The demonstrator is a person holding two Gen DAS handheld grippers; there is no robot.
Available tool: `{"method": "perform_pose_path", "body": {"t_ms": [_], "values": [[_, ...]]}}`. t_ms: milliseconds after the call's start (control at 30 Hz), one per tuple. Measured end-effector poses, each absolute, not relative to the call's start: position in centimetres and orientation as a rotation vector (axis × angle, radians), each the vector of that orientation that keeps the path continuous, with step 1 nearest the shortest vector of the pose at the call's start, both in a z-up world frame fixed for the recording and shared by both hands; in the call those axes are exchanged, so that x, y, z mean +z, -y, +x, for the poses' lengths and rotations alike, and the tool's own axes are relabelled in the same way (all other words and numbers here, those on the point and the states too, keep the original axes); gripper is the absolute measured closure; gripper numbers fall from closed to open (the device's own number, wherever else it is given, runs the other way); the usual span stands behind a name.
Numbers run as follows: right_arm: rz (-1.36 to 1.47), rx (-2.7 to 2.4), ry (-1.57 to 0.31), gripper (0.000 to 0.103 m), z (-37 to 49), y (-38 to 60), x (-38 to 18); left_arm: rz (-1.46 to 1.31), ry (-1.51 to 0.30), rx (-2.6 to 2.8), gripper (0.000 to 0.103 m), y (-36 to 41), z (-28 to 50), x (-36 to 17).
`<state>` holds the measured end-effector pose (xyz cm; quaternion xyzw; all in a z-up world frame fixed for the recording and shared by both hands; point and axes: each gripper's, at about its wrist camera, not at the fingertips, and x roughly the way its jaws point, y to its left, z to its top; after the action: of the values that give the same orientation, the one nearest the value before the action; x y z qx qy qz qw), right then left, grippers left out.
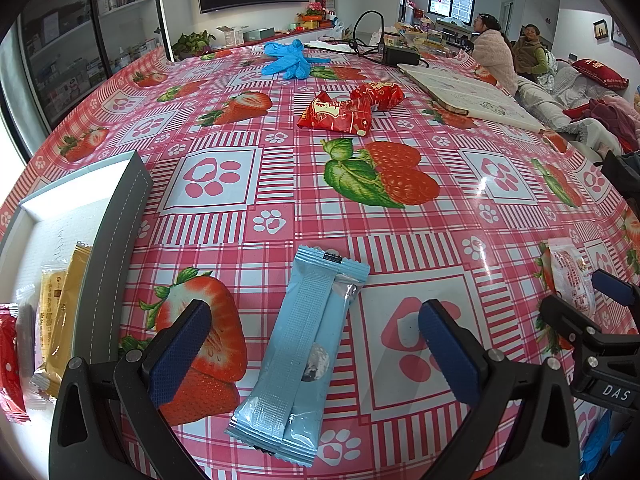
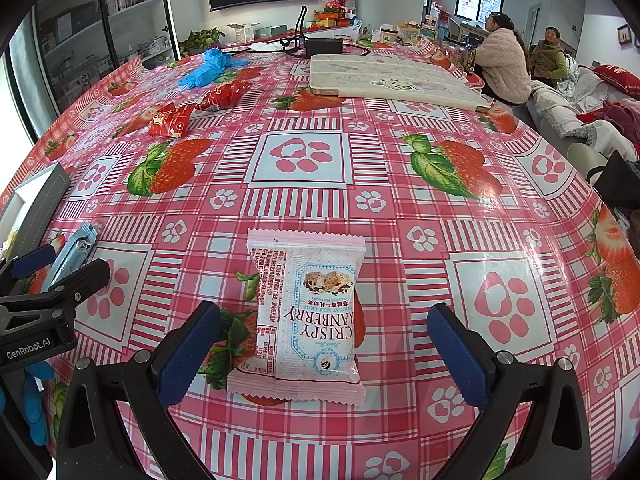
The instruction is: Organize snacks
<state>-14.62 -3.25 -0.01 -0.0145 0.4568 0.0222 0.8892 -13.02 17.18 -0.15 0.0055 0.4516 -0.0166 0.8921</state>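
A light blue snack packet (image 1: 302, 354) lies flat on the table between the fingers of my open left gripper (image 1: 316, 350), untouched. A pink and white cranberry crisp packet (image 2: 306, 320) lies between the fingers of my open right gripper (image 2: 324, 350), also untouched. It also shows in the left wrist view (image 1: 572, 280) at the right. Two red snack packets (image 1: 350, 110) lie farther back; they also show in the right wrist view (image 2: 192, 110). A grey-edged white box (image 1: 116, 232) at the left holds yellow (image 1: 60, 304) and red (image 1: 8, 364) packets.
Blue gloves (image 1: 290, 58) and a black power adapter with cable (image 1: 400, 56) lie at the far side. A white folded board (image 2: 396, 80) lies at the back right. The strawberry-print tablecloth (image 2: 320, 184) covers the table. Two people sit beyond the table's right edge.
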Motion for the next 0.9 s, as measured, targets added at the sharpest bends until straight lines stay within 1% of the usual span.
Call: {"method": "perform_pose_path", "body": {"t_ms": [300, 433, 467, 500, 533, 567, 600, 633, 667, 833, 900], "values": [[-0.037, 0.057, -0.958, 0.000, -14.7, 3.1, -0.1, 0.013, -0.939, -0.033, 0.000, -17.1, -13.0, -0.1], [-0.061, 0.092, -1.073, 0.000, -13.7, 2.9, 0.3, 0.012, -0.972, -0.031, 0.002, -17.1, -13.0, 0.0], [-0.067, 0.098, -1.098, 0.000, -13.6, 2.8, 0.4, 0.015, -0.980, -0.036, 0.008, -17.0, -13.2, 0.2], [-0.074, 0.106, -1.106, 0.004, -13.6, 2.7, 0.4, 0.018, -0.985, -0.042, 0.017, -16.8, -13.3, 0.4], [-0.084, 0.117, -1.110, 0.011, -13.8, 2.5, 0.6, 0.026, -0.990, -0.057, 0.024, -16.5, -13.5, 0.7], [-0.090, 0.125, -1.110, 0.016, -13.9, 2.4, 0.7, 0.036, -0.993, -0.069, 0.044, -16.2, -13.6, 1.0], [-0.095, 0.134, -1.109, 0.029, -14.1, 2.3, 0.9, 0.051, -1.002, -0.084, 0.069, -15.7, -13.7, 1.3], [-0.097, 0.145, -1.106, 0.053, -14.2, 2.2, 1.3, 0.052, -1.018, -0.096, 0.078, -15.4, -13.7, 1.5], [-0.091, 0.151, -1.110, 0.063, -14.3, 2.2, 1.5, 0.051, -1.034, -0.096, 0.078, -15.2, -13.7, 1.6], [0.052, 0.219, -1.133, 0.063, -14.9, 3.5, 1.9, -0.041, -1.079, -0.118, 0.078, -15.4, -14.4, 2.1], [0.088, 0.237, -1.137, 0.063, -15.2, 3.7, 2.1, -0.035, -1.075, -0.109, 0.078, -15.3, -14.9, 2.4]]}}
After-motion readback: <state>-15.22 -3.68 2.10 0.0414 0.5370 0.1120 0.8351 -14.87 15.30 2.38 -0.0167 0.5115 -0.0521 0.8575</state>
